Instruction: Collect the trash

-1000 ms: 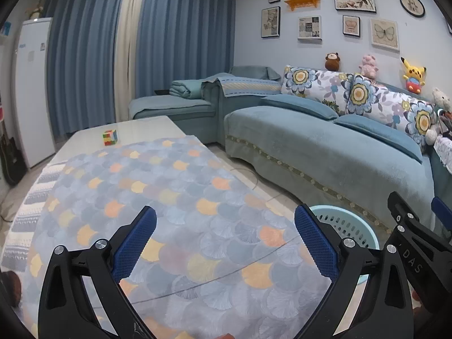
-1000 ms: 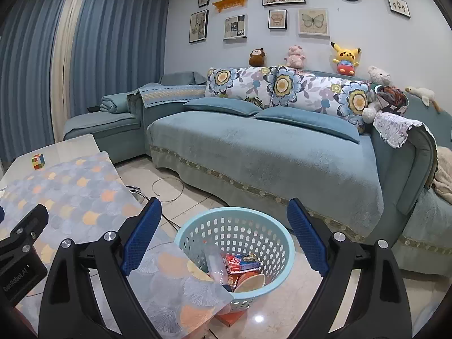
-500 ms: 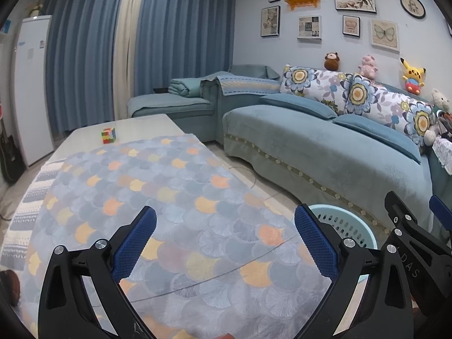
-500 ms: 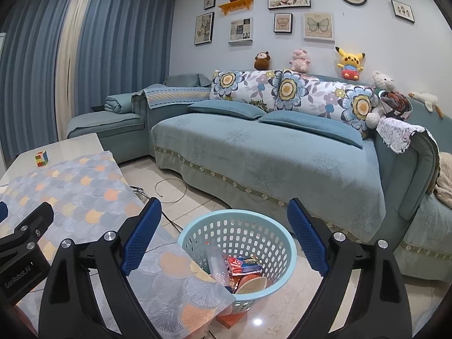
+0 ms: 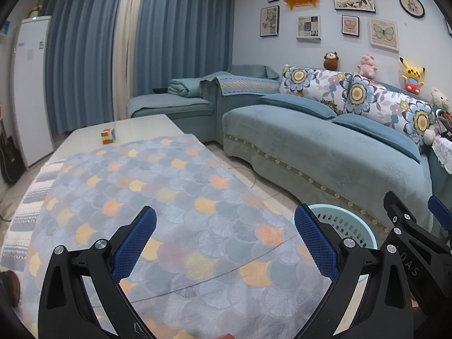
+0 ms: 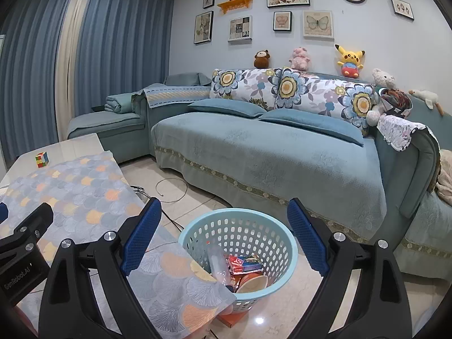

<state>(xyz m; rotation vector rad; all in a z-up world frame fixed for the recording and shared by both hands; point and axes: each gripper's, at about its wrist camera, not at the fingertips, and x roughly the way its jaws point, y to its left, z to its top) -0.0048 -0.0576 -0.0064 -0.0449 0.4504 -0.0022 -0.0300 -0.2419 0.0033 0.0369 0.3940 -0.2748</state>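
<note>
In the left wrist view, the left gripper [image 5: 226,240] is seen spread wide with nothing between its blue pads [image 5: 134,243], held above a counter [image 5: 132,130] that is covered by a scale-patterned cloth [image 5: 175,197] in grey, blue and orange. A colourful puzzle cube [image 5: 108,136] is set on the bare far part of the counter, just beyond the cloth's edge. The rim of a light blue basket [image 5: 347,220] is glimpsed past the right-hand pad, on the floor between the counter and a teal sofa [image 5: 325,152]. At the right edge the other gripper's black body is seen, and the letters "DAS" can be read on it. In the right wrist view, the right gripper [image 6: 224,234] is likewise opened wide and empty, and is held above the basket [image 6: 240,220], which stands on the tiled floor beside the hanging corner of the cloth [image 6: 175,282]. The trash is seen inside the basket: a clear plastic bottle [image 6: 217,262], a red and blue packet [image 6: 245,262] whose print cannot be read, and a pale bowl-like piece [image 6: 252,282]. At the left edge "GenRobot.AI" is printed on the left gripper's body. The cube [image 6: 41,159] is visible on the far counter [image 6: 70,147].
</note>
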